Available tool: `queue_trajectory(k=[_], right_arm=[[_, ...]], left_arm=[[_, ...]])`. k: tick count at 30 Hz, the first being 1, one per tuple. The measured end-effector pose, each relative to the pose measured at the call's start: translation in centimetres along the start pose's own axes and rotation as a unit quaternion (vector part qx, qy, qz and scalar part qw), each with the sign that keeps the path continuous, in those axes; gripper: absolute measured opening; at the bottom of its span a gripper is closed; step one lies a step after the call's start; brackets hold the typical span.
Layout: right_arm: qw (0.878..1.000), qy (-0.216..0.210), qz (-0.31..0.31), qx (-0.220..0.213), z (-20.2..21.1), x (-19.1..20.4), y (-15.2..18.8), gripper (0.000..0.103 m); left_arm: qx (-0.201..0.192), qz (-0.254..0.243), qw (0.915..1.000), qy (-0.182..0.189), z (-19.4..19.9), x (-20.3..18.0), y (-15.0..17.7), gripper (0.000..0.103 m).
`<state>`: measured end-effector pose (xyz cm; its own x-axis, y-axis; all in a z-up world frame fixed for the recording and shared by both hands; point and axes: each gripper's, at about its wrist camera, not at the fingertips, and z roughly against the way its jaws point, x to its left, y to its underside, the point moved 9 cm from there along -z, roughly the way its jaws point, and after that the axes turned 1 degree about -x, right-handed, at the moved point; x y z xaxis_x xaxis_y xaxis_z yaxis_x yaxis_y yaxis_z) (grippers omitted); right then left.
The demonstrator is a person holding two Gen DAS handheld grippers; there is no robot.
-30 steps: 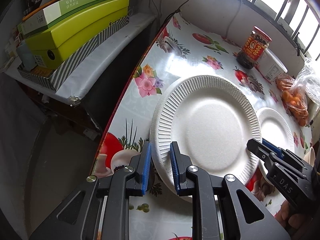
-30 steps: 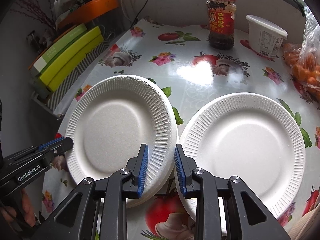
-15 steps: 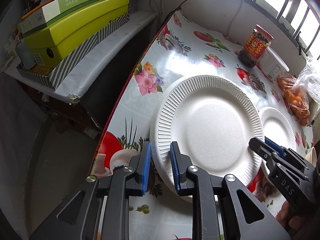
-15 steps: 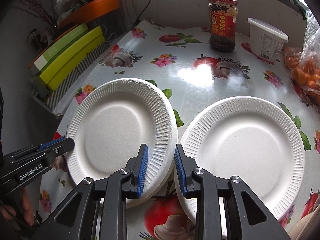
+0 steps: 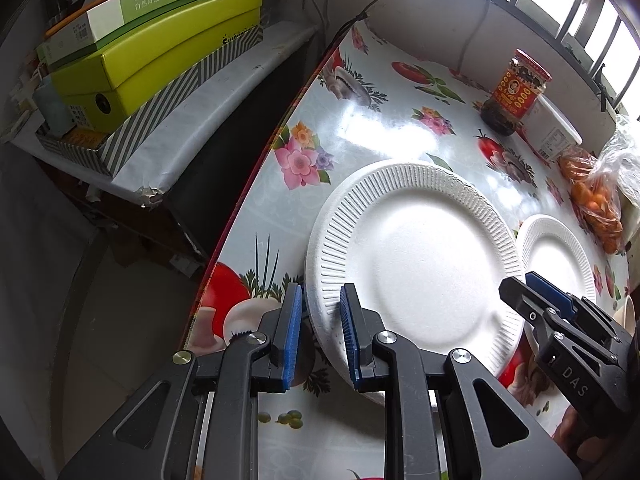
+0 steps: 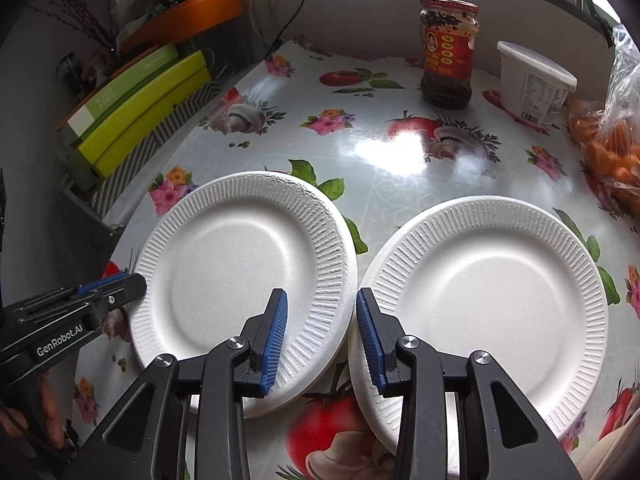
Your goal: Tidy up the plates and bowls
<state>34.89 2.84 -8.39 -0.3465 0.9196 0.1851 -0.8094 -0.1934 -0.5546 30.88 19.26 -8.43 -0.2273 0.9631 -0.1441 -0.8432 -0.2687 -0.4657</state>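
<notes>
Two white ribbed foam plates lie side by side on the flowered tablecloth. The left plate sits near the table's left edge. My left gripper is shut on its near-left rim. My right gripper straddles that plate's right rim. Its jaws are opening, and the pads stand clear of the rim between them. The right plate lies just beyond the right finger, with nothing holding it.
At the back stand a red-labelled sauce jar and a white tub. A bag of oranges lies at the right. The table's left edge drops off beside a low shelf with stacked green boxes.
My right gripper's jaws have spread apart and let go of the left plate's rim. The left gripper and both plates have stayed put.
</notes>
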Motion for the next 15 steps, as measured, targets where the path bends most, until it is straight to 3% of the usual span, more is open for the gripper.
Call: queue_trajectory(k=[15], right_arm=[[1.0, 0.007, 0.0, -0.027, 2.3, -0.3, -0.3, 0.046]], left_arm=[[-0.021, -0.001, 0.9998, 0.004, 2.3, -0.3, 0.1, 0.021]])
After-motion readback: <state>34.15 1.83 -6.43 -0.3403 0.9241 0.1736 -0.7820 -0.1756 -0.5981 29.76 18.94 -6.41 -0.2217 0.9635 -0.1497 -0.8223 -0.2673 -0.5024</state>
